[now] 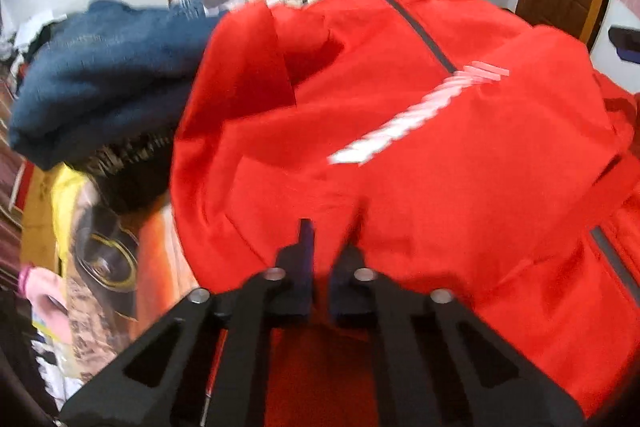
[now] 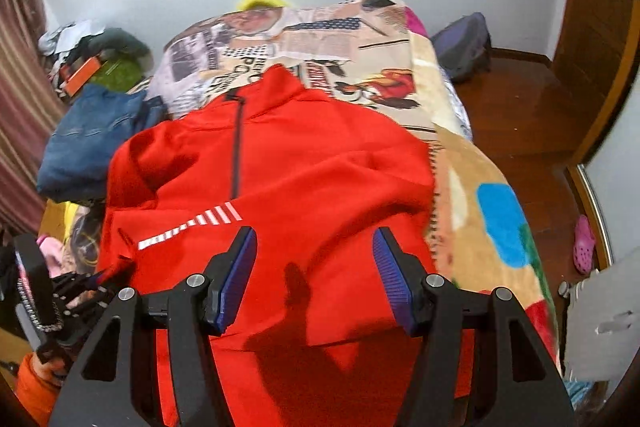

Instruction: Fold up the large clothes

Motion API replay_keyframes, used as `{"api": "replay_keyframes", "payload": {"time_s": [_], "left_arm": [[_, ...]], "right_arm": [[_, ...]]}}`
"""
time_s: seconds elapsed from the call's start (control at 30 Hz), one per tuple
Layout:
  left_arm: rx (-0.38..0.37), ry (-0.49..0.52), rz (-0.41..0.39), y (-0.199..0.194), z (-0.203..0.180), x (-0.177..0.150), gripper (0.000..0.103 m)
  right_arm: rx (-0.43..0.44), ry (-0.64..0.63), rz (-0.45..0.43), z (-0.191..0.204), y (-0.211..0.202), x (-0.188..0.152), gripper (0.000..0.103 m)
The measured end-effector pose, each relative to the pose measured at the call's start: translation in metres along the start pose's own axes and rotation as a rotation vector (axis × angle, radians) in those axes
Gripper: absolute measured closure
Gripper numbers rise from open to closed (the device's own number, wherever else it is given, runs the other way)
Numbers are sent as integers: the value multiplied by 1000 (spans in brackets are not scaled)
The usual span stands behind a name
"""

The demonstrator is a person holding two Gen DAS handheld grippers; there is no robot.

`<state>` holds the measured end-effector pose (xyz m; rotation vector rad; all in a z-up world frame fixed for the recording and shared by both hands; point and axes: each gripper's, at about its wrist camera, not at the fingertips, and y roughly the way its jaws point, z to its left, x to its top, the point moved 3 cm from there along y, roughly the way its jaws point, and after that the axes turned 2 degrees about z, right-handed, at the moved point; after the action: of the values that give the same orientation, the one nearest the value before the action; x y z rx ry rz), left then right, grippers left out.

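Note:
A large red jacket [image 2: 288, 163] with a dark zip and a white striped band lies on the patterned bed cover [image 2: 472, 163], collar away from me. My right gripper [image 2: 314, 247] is open and empty, held above the jacket's lower middle. My left gripper [image 1: 326, 243] is shut on a fold of the red jacket [image 1: 420, 155] at its left edge and lifts it; the view is blurred. The left gripper also shows in the right wrist view [image 2: 108, 273], at the jacket's left side.
Folded blue jeans [image 2: 96, 143] lie left of the jacket, over a dark garment [image 1: 128, 167]. A heap of clothes [image 2: 100, 59] sits at the far left corner. A dark backpack [image 2: 464, 47] and a wooden floor [image 2: 520, 115] are to the right of the bed.

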<state>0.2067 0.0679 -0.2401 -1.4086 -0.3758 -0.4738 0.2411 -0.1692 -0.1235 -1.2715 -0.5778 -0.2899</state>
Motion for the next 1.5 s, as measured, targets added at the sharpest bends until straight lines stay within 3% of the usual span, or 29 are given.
{"api": "replay_keyframes", "payload": {"time_s": [0.1, 0.23, 0.4, 0.57, 0.73, 0.87, 1.0, 1.03, 1.1, 1.17, 1.3, 1.5], "left_arm": [[2, -11, -101, -28, 9, 17, 100], [-3, -104, -246, -74, 37, 38, 100], [-21, -179, -305, -91, 64, 39, 100], [1, -245, -158, -52, 79, 8, 100], [-52, -344, 3, -13, 94, -37, 93], [-57, -336, 115, 6, 93, -66, 77], [-43, -306, 158, 9, 93, -73, 74], [-42, -302, 151, 6, 94, -69, 71], [-42, -293, 113, -5, 96, -58, 55], [-28, -273, 41, -22, 98, -39, 50], [-32, -227, -65, -47, 101, 5, 49], [-112, -190, -166, -61, 100, 76, 47]], "right_arm": [[3, 1, 3, -6, 3, 0, 47], [-2, -14, 33, -6, 18, -5, 47], [1, -45, 103, -2, 40, -20, 47], [-36, -115, 102, 2, 48, -33, 47], [-25, -115, 99, -3, 45, -35, 46], [-21, -104, 105, -5, 44, -37, 46], [-24, -104, 106, -4, 42, -38, 46], [-24, -105, 110, -4, 42, -37, 46], [-27, -109, 119, -2, 41, -35, 46], [-27, -117, 128, -1, 39, -31, 46], [-29, -129, 96, 1, 29, -18, 46], [-8, -148, -5, 8, 7, 17, 46]]}}
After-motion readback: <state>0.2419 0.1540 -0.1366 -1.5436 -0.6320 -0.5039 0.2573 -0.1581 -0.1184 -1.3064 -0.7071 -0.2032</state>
